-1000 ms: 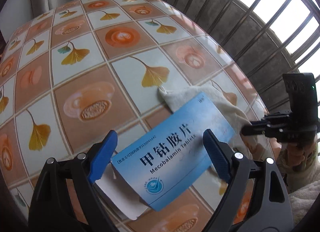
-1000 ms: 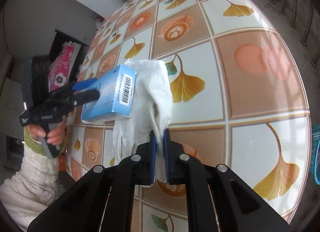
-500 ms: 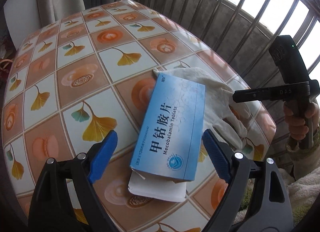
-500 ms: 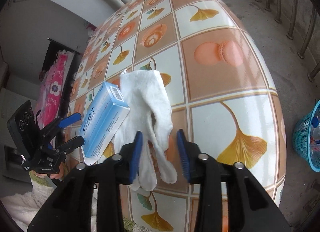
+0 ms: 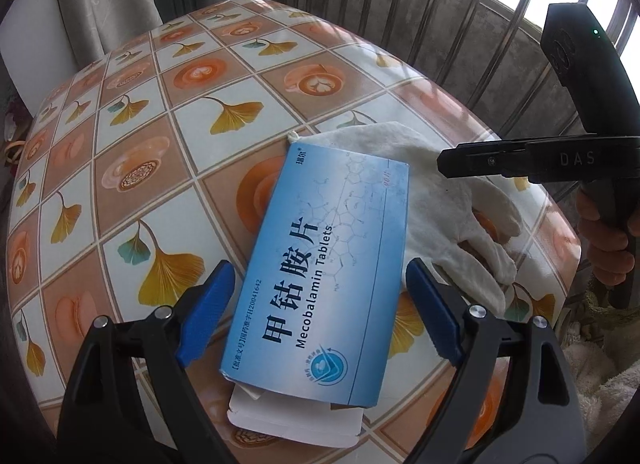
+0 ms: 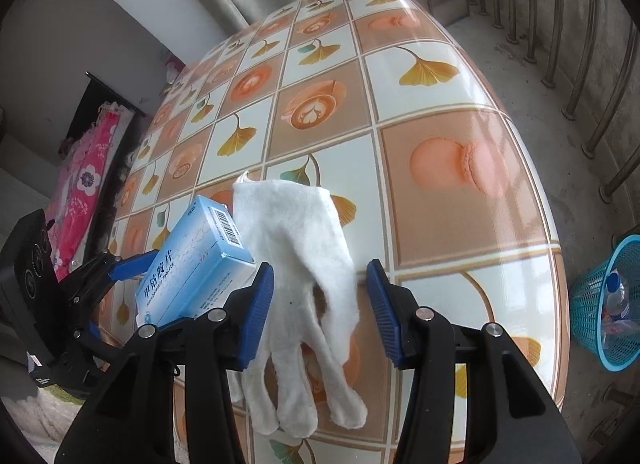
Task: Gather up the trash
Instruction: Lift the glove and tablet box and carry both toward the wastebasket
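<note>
A blue Mecobalamin tablet box [image 5: 324,276] lies flat on the patterned table, its white flap open at the near end. It also shows in the right wrist view [image 6: 196,264]. A white cloth glove [image 6: 304,264] lies beside it, partly under the box's far edge, and also shows in the left wrist view [image 5: 452,199]. My left gripper [image 5: 316,316] is open, its blue pads either side of the box's near half. My right gripper [image 6: 320,312] is open, pads either side of the glove, just above it.
The tablecloth [image 6: 440,111] has leaf and coffee cup tiles. A blue mesh basket [image 6: 608,304] holding a plastic bottle stands on the floor to the right of the table. Metal railings [image 5: 460,3] run behind the table. A pink floral cloth [image 6: 80,191] hangs at left.
My right gripper let go of the glove and opened wide; the glove now lies flat. Both grippers pulled back from the table. The box went from held up on edge to lying flat.
</note>
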`<state>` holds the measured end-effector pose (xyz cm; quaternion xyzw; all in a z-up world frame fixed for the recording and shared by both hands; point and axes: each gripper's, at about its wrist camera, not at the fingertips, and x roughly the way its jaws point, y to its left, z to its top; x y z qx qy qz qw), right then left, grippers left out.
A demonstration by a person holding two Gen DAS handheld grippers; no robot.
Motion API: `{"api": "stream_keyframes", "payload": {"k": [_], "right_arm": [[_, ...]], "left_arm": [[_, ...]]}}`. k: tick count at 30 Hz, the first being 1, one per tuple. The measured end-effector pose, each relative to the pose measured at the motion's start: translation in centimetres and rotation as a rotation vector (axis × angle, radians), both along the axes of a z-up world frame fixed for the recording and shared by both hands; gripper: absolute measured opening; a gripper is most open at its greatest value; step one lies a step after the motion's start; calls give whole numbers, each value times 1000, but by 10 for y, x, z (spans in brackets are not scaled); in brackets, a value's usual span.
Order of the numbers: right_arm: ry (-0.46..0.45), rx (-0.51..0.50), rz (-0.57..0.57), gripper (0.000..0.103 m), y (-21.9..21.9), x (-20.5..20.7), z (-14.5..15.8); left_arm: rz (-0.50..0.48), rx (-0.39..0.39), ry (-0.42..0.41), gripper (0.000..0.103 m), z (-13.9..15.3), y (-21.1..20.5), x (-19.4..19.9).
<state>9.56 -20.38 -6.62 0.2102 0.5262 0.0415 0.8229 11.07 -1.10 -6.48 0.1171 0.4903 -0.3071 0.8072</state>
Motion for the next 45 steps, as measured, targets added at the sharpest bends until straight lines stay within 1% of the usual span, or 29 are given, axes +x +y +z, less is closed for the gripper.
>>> {"api": "stream_keyframes", "payload": {"k": [2, 4, 5, 9, 12, 14, 17, 21, 28, 32, 45], "right_arm": [[-4, -27, 9, 42, 4, 2, -1], [-8, -50, 20, 41, 7, 2, -1], [-10, -62, 23, 39, 9, 3, -1], [-16, -94, 33, 34, 12, 1, -2], [-15, -103, 33, 26, 12, 0, -3], [-13, -100, 30, 17, 11, -2, -3], [-8, -85, 29, 10, 11, -4, -3], [-21, -76, 17, 8, 9, -9, 4], [-66, -72, -9, 7, 4, -19, 25], [-92, -62, -23, 7, 0, -25, 37], [-186, -81, -53, 7, -4, -46, 76]], "left_arm": [[14, 3, 6, 83, -2, 1, 2], [19, -6, 16, 82, -3, 2, 3], [17, -10, 21, 79, -3, 1, 2], [23, 1, 22, 76, -4, -2, 1], [29, 21, 2, 75, -3, -5, -2], [33, 33, -15, 75, -1, -7, -5], [40, 45, -37, 74, 1, -9, -8], [42, 53, -77, 74, 8, -8, -12], [57, 50, -144, 73, 21, -6, -20], [66, 42, -170, 72, 29, -3, -24], [91, 31, -222, 70, 41, 6, -36]]}}
